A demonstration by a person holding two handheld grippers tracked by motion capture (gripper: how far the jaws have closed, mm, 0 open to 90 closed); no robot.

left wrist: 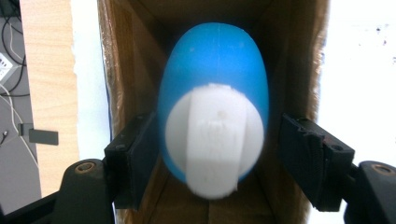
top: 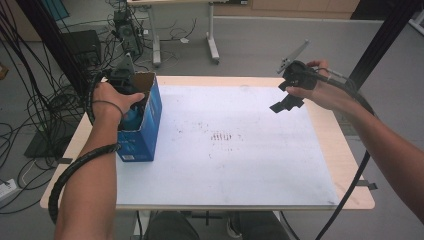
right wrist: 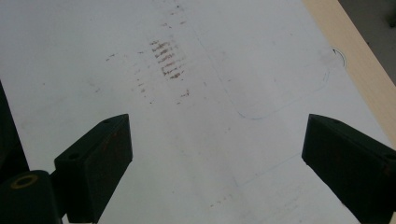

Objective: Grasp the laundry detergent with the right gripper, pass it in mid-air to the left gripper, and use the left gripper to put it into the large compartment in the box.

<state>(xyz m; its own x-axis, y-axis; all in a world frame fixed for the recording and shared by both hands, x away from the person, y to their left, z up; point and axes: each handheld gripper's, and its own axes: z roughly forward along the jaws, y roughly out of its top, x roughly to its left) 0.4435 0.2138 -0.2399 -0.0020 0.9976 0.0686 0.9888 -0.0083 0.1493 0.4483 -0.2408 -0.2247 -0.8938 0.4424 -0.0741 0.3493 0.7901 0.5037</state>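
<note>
White smudged sheet over wooden table; left claw parted around smooth blue egg-shaped object in cardboard box; right claw wide, empty.

Two grippers are counted: a left gripper held over the box and a right gripper raised above the far right part of the table, each carried by one hand, so two hands are counted, and each with two black jaws. One blue cardboard box is seen, standing open-topped at the table's left side. One blue egg-shaped object with one white cap is counted inside that box. One white sheet is laid on one wooden table. One patch of brown marks is found on the sheet.
</note>
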